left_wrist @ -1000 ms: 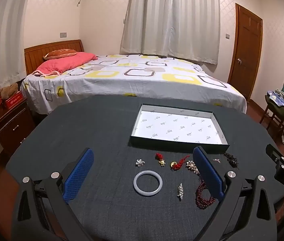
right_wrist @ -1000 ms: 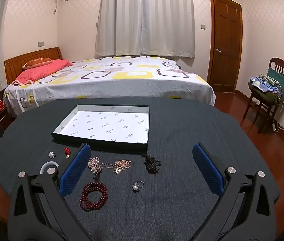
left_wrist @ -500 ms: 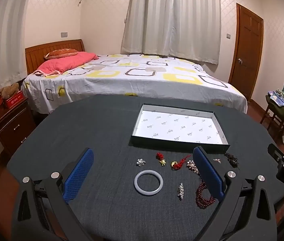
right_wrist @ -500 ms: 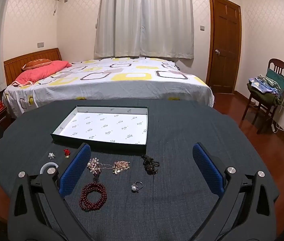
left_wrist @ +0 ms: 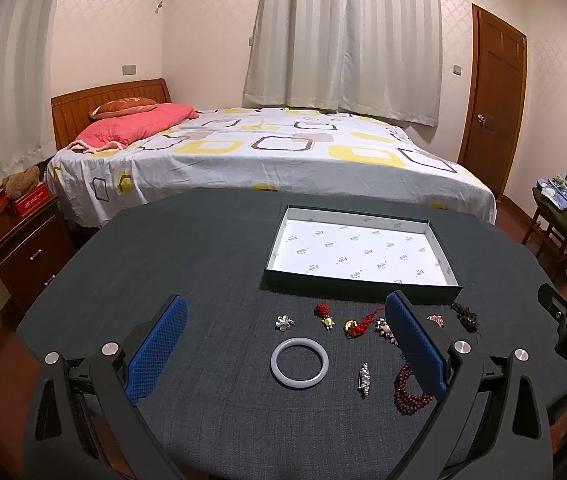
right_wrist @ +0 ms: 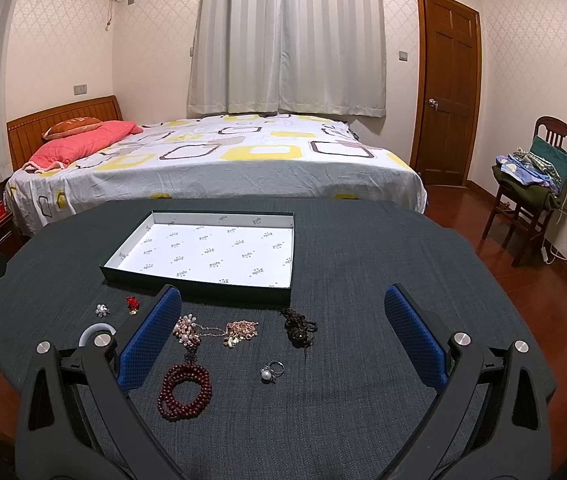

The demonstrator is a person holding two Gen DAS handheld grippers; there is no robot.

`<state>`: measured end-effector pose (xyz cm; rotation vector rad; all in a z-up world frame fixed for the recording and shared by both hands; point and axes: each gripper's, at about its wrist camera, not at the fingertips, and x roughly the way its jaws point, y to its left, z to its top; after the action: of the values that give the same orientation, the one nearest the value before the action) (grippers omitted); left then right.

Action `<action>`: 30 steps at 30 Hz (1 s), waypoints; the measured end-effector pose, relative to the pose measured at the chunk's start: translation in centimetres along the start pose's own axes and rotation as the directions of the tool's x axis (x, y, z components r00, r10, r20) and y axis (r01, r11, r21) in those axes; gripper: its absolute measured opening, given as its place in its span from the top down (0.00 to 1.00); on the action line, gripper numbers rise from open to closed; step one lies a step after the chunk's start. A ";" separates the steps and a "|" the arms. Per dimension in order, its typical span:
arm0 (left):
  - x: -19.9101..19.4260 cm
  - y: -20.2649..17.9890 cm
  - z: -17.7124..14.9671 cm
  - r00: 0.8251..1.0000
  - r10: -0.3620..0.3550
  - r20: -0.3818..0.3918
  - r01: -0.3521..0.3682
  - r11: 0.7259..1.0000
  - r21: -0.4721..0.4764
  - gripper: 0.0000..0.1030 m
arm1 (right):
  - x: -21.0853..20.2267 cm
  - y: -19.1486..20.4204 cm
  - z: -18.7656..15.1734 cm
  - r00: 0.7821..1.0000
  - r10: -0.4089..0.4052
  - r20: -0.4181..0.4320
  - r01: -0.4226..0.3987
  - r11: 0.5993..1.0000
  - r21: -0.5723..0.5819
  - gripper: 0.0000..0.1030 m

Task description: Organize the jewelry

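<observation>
Matt woven cloth covers the table (left_wrist: 211, 248) (bangle (left_wrist: 299, 368) smooth, glossy).

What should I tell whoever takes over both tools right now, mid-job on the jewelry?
Left tool: open, holding nothing, above the white bangle.
Right tool: open, holding nothing, above the pearl ring.
Tray: nothing in it yet, at the far side of the dark table.
All pieces lie on the cloth in front of the tray: red bead bracelet, pearl cluster necklace, dark tassel piece, silver flower, red charms, silver brooch.
Done: nothing placed. Left: move every piece into the tray.
</observation>
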<state>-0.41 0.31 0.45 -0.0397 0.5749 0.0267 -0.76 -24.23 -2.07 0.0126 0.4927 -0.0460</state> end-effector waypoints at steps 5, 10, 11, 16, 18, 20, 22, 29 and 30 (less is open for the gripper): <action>0.1 0.1 -0.1 1.000 0.002 -0.001 -0.002 1.000 0.001 0.07 | 0.0 0.0 0.0 1.000 0.000 -0.001 0.000 1.000 -0.001 0.04; 0.1 0.1 -0.2 1.000 0.001 -0.001 -0.001 1.000 0.004 0.07 | 0.0 0.0 0.0 1.000 0.000 0.000 0.000 1.000 -0.001 0.04; 0.0 0.1 -0.2 1.000 0.001 0.000 -0.001 1.000 0.004 0.07 | 0.0 0.1 0.0 1.000 -0.001 0.001 0.001 1.000 -0.001 0.04; 0.1 0.2 -0.1 1.000 0.000 -0.001 0.000 1.000 0.001 0.07 | 0.0 0.1 0.0 1.000 -0.001 0.001 0.001 1.000 -0.001 0.04; 0.1 0.1 -0.1 1.000 0.001 -0.001 -0.001 1.000 0.002 0.07 | 0.0 0.1 0.0 1.000 -0.001 0.001 0.001 1.000 -0.001 0.04; 0.1 0.2 -0.1 1.000 0.000 -0.001 0.000 1.000 0.003 0.07 | 0.0 0.1 0.0 1.000 -0.001 0.001 0.001 1.000 -0.001 0.04; 0.1 0.2 -0.1 1.000 0.000 -0.001 0.000 1.000 0.003 0.07 | 0.0 0.1 0.0 1.000 -0.001 0.000 0.001 1.000 0.000 0.04; 0.0 0.3 -0.2 1.000 0.002 -0.002 -0.002 1.000 0.001 0.07 | 0.0 0.1 0.0 1.000 -0.001 0.001 0.001 1.000 -0.001 0.04; 0.0 0.3 -0.2 1.000 0.001 -0.003 -0.001 1.000 0.002 0.07 | 0.0 0.1 0.0 1.000 -0.002 0.001 0.002 1.000 -0.001 0.04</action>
<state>-0.52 0.64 0.25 -0.0376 0.5778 0.0272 -0.72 -24.10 -2.05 0.0112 0.4919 -0.0473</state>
